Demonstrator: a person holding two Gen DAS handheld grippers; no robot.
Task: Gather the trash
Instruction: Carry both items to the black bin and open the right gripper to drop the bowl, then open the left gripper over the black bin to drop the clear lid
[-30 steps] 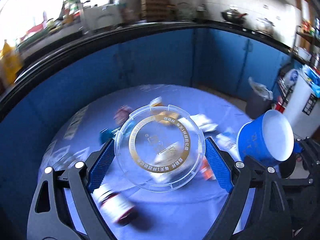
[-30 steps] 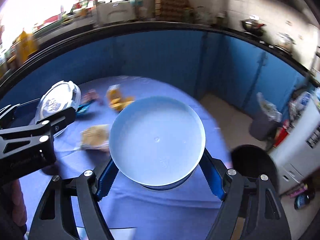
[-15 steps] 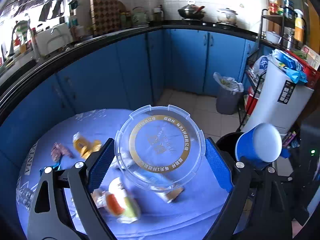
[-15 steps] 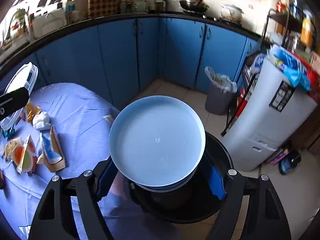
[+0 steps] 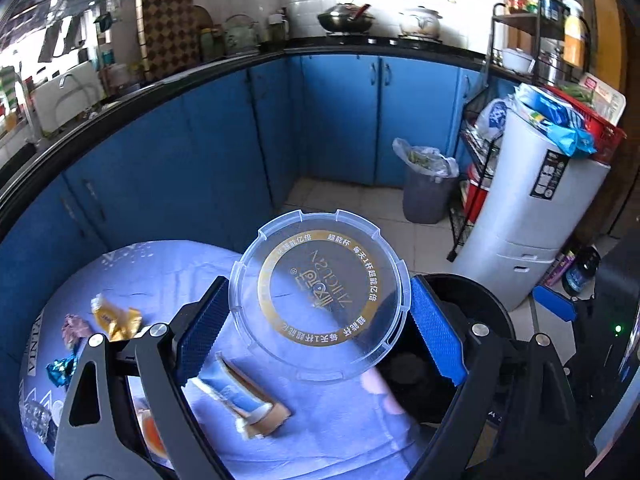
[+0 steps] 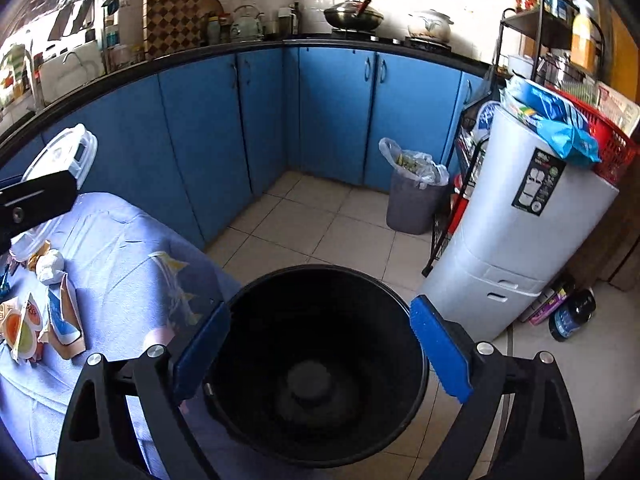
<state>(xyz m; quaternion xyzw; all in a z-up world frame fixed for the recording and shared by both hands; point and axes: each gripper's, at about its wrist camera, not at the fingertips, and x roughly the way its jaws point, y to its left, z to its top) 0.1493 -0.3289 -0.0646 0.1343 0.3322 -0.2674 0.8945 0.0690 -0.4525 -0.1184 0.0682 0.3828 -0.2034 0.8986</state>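
The left gripper (image 5: 320, 332) clamps a clear round lid (image 5: 320, 296) with a gold printed ring, above the table edge (image 5: 192, 264). The right gripper (image 6: 318, 350) hangs spread wide, holding nothing, over the black bin (image 6: 320, 364).

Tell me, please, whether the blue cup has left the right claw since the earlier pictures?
Yes. The right claw is now empty above the black bin; earlier it held the cup beside the table.

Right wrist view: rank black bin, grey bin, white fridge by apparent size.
1. Black bin, though it sits right under the gripper, so nearness inflates it.
2. White fridge, close to it in frame area.
3. Grey bin, clearly smallest, and farthest.
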